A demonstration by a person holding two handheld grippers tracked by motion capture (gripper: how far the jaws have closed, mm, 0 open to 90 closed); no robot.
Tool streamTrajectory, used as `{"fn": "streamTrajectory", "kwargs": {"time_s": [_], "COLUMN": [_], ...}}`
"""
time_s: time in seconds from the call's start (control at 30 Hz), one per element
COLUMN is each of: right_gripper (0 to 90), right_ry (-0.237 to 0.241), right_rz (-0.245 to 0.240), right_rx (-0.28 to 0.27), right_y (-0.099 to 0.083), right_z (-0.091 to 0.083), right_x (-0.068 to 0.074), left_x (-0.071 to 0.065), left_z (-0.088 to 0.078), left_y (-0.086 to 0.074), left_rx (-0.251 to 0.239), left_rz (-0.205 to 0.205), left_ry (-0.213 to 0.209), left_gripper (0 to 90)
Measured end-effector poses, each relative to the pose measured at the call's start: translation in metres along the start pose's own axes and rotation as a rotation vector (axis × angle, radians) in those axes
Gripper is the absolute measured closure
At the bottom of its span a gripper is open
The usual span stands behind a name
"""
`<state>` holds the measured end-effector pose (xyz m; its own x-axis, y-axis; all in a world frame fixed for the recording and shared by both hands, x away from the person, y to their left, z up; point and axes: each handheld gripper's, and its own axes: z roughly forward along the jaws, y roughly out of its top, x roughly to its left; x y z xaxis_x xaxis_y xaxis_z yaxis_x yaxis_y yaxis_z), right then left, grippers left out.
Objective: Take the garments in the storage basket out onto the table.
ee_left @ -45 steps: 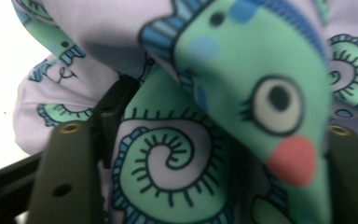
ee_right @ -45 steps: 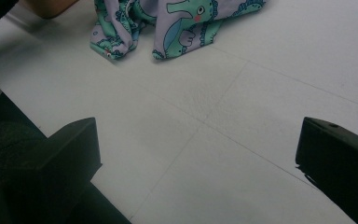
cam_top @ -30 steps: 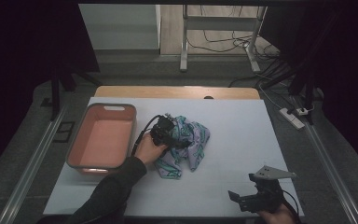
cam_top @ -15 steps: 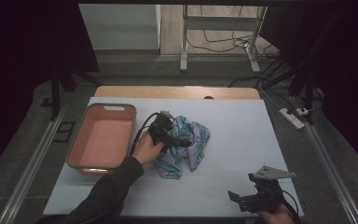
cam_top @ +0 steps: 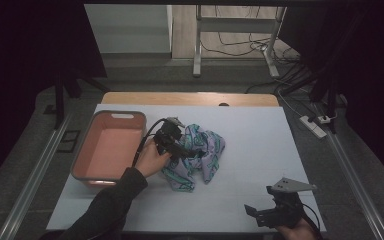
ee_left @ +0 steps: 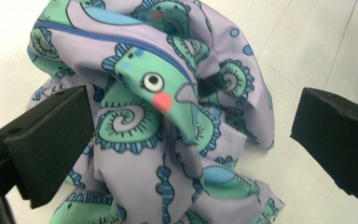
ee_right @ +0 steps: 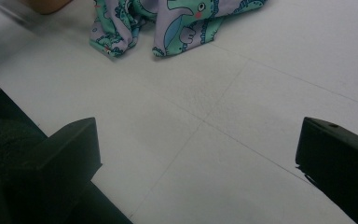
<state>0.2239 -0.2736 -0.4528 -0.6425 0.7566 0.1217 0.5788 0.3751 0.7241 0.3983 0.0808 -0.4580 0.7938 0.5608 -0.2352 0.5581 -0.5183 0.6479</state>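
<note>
— Lilac cloth (cam_top: 197, 155) printed with green sea creatures lies crumpled near the middle of the white table (cam_top: 260, 145), seen from the high view. What sits beside it?

— On its left stands a salmon-pink tub (cam_top: 109, 150), toward the table's left edge. The left gripper (cam_top: 172, 142) hovers at the cloth's left side, with the person's hand (cam_top: 152, 159) behind it. The right gripper (cam_top: 275, 212) sits close to the near edge, toward the right corner, well apart from the cloth.

— And along the left gripper view?

— Its fingers (ee_left: 51, 140) have just been opening and stand wide; the bunched cloth (ee_left: 168, 116) lies between them, and the pads press on nothing.

— The right gripper view?

— Fingers (ee_right: 60, 163) spread wide over bare table (ee_right: 223, 126), holding nothing. The cloth (ee_right: 168, 18) lies farther off at the top of that view.
</note>
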Motion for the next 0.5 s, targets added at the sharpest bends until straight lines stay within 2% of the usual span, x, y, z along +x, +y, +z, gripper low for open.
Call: {"fn": "streamTrajectory", "kwargs": {"time_s": [0.33, 0.5], "right_gripper": [0.0, 0.0], "right_ry": [0.001, 0.000], "right_rz": [0.003, 0.000], "right_rx": [0.000, 0.001], "right_y": [0.000, 0.000], "right_z": [0.000, 0.000], "right_x": [0.000, 0.000], "left_x": [-0.002, -0.004], "left_z": [-0.007, -0.009], "left_y": [-0.013, -0.019], "left_rx": [-0.039, -0.056], "left_rz": [-0.020, -0.010], "left_ry": [-0.019, -0.029], "left_gripper": [0.0, 0.0]}}
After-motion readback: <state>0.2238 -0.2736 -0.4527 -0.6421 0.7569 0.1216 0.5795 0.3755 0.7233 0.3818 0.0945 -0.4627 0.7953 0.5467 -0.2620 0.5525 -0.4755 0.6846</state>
